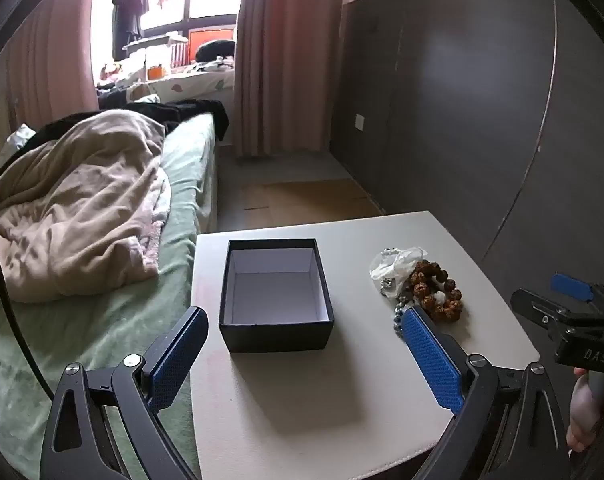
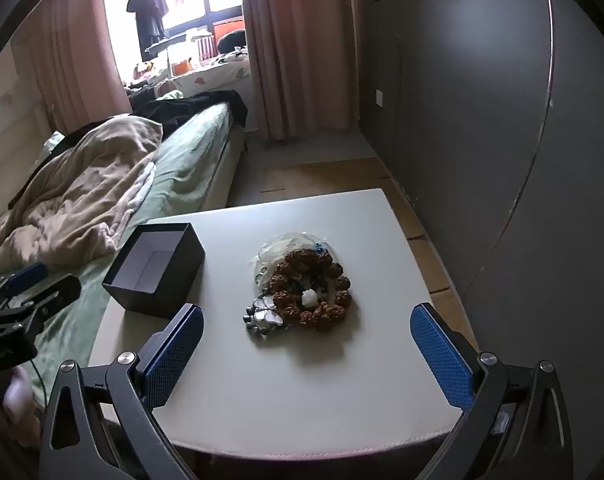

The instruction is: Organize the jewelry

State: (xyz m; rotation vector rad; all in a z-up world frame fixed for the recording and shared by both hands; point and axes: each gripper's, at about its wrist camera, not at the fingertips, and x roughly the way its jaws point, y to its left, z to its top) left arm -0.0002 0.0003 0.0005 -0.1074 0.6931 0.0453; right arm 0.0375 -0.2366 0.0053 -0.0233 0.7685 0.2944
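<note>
An open black box [image 1: 275, 294] with a white, empty inside stands on the white table [image 1: 302, 392]; it also shows in the right wrist view [image 2: 153, 268]. A heap of jewelry lies to its right: a brown bead bracelet [image 2: 314, 292] [image 1: 436, 288], a silver butterfly piece [image 2: 263, 316] and a clear plastic bag [image 1: 396, 264]. My left gripper [image 1: 306, 322] is open and empty, just in front of the box. My right gripper [image 2: 308, 322] is open and empty, in front of the heap, above the table.
A bed [image 1: 101, 280] with a beige blanket [image 1: 73, 208] adjoins the table's left side. A dark wall panel [image 1: 462, 100] runs along the right. Curtains [image 1: 285, 52] and a bright window stand at the back. Floor lies beyond the table.
</note>
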